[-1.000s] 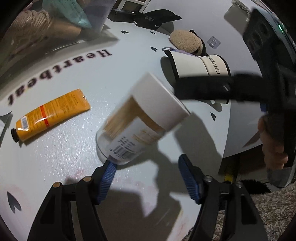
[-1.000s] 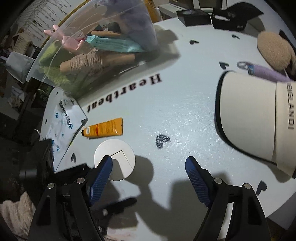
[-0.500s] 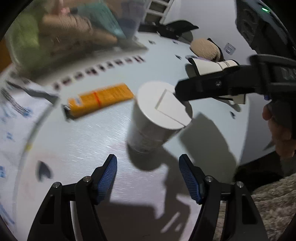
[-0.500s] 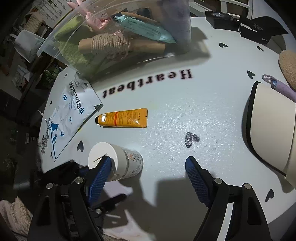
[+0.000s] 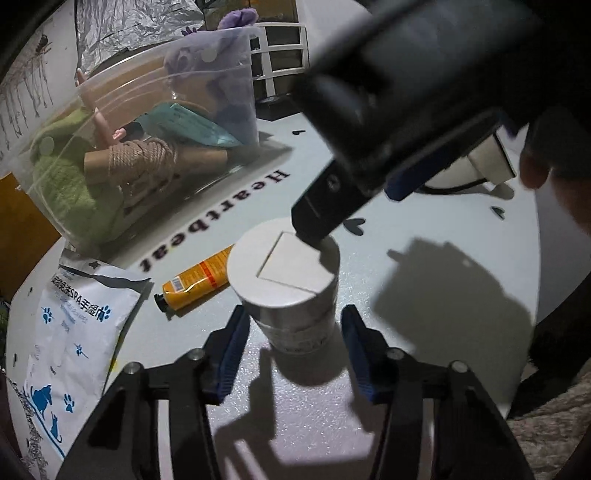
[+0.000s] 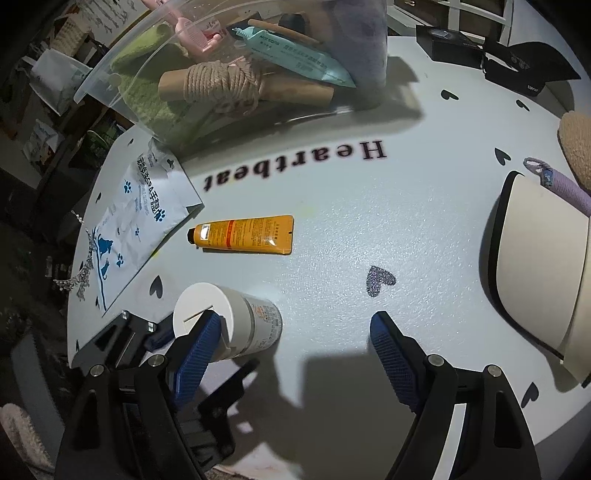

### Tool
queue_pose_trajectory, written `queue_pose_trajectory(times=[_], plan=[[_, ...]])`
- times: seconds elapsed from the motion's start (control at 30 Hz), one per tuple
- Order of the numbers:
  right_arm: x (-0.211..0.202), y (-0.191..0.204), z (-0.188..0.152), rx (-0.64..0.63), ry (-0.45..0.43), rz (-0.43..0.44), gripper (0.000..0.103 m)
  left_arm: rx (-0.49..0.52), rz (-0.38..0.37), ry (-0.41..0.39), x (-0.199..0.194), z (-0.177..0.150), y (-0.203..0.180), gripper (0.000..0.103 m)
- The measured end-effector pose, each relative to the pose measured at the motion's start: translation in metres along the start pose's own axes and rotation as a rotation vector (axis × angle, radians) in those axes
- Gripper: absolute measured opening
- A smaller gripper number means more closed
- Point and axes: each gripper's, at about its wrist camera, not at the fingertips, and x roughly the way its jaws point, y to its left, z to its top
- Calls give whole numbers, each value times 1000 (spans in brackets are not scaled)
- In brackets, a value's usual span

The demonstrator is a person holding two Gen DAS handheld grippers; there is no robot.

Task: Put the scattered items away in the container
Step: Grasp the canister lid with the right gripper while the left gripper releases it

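My white counter (image 6: 424,229) has "Heartbeat" lettering and little black hearts; crinkled foil (image 5: 122,33) and a white shelf (image 5: 280,55) sit far behind, lighting's dim.

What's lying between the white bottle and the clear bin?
The orange tube lies flat between the white bottle and the clear bin, plus the printed word "Heartbeat" on the table. Right wrist view shows it best.

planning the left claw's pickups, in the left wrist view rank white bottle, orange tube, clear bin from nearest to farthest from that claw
1. White bottle: upright between the closing left claw pads, which are not clearly pressing it yet.
2. Orange tube: lying flat just beyond the bottle, to the left.
3. Clear bin: farthest, at the upper left, already holding rope and a green cloth.
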Motion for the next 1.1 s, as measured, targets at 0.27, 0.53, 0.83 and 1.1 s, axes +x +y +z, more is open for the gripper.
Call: queue_pose_trajectory(times=[0.27, 0.53, 0.83, 1.1], plan=[[-8, 8, 5, -83, -9, -3, 82, 15, 19, -26, -1, 0, -4, 47], [-5, 28, 12, -119, 68, 24, 70, 95, 93, -85, -4, -5, -23, 47], [5, 38, 12, -130, 117, 21, 70, 82, 92, -101, -9, -8, -23, 47], [13, 41, 16, -105, 193, 91, 70, 109, 108, -120, -10, -11, -25, 47]])
